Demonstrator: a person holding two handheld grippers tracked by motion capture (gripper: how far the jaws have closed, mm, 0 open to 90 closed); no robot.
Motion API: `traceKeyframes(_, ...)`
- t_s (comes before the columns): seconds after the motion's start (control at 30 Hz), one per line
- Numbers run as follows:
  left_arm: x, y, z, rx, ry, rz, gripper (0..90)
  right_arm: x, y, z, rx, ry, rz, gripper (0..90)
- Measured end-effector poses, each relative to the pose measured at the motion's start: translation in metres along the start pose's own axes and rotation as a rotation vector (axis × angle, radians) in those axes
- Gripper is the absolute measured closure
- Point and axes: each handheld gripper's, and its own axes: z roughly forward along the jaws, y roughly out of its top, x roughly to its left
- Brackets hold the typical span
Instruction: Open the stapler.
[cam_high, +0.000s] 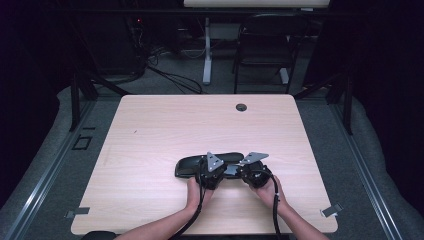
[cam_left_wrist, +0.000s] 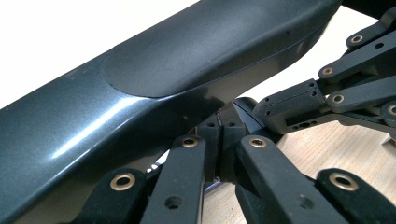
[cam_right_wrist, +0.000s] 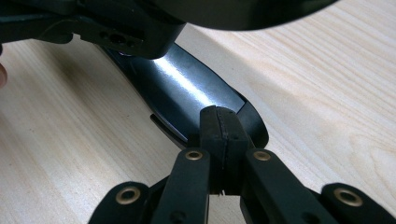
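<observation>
Near the front edge of the tabletop (cam_high: 150, 125), both hands bring the left tongs (cam_high: 214, 172) and right tongs (cam_high: 250, 172) together, each pair fully closed with pads meeting, tips against the long dark glossy case (cam_high: 192, 166) lying just beyond them.

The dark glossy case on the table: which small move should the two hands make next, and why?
Probably a small lift, both hands together. The left gripper and the right gripper have their jaws closed at the near edge of the long dark case, which lies flat on the table. Whether they really pinch its edge I cannot tell, so lift slowly.
</observation>
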Motion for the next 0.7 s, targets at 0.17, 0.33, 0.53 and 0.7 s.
traceKeyframes(0.17,0.0008,0.0010,-0.0013,-0.005,0.004,0.011,90.0,0.0010,-0.0005,-0.0003,-0.001,-0.004,-0.016,90.0)
traceKeyframes(0.33,0.0013,0.0013,-0.0014,-0.004,0.000,0.013,90.0,0.0019,-0.0019,-0.0003,-0.011,-0.009,-0.017,90.0)
traceKeyframes(0.53,0.0013,0.0017,-0.0019,-0.007,0.003,0.016,90.0,0.0007,-0.0026,-0.0007,-0.012,-0.001,-0.006,90.0)
traceKeyframes(0.7,0.0014,0.0025,-0.0031,-0.014,0.004,0.017,90.0,0.0006,-0.0025,-0.0007,-0.011,0.000,-0.010,90.0)
